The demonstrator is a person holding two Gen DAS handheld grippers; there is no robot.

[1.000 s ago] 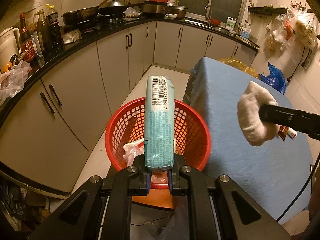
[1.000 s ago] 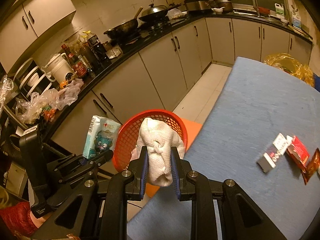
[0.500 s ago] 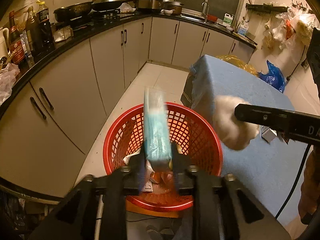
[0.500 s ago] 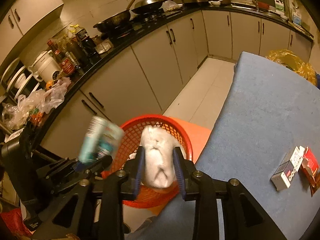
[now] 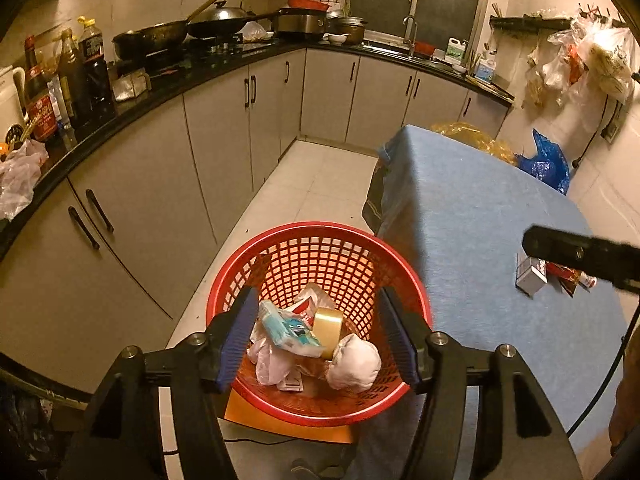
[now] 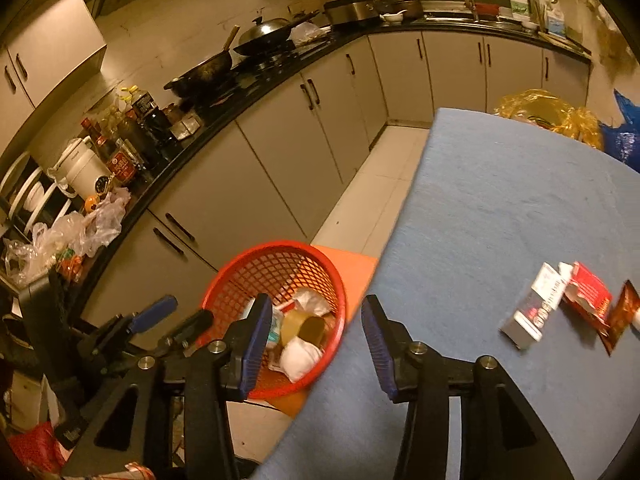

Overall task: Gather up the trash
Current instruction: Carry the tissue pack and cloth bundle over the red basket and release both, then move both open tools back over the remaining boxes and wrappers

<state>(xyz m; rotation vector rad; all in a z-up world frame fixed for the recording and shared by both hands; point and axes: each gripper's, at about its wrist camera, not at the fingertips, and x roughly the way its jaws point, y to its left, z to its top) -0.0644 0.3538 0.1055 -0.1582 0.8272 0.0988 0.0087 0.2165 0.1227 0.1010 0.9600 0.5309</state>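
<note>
Opening above the red basket [image 5: 320,236], the left tool [image 5: 318,336] has nothing between its blue pads; the teal packet [image 5: 288,328], a white wad [image 5: 354,362] and a tape roll [image 5: 328,326] lie in the basket straight below it. The right tool [image 6: 316,346] is likewise opening and empty, poised over the near edge of the blue worktop [image 6: 500,200], with the basket just off its left pad. What remains to collect sits ahead and to the right of that tool: a small grey-white carton [image 6: 534,312] touching a red packet [image 6: 588,296] and a dark sachet [image 6: 620,316]. The carton looks light and fairly stiff, probably crushable, so pinching across its narrow sides seems safest. Both wrappers look thin, limp and slick; taking hold at a raised edge should beat pressing on them flat
</note>
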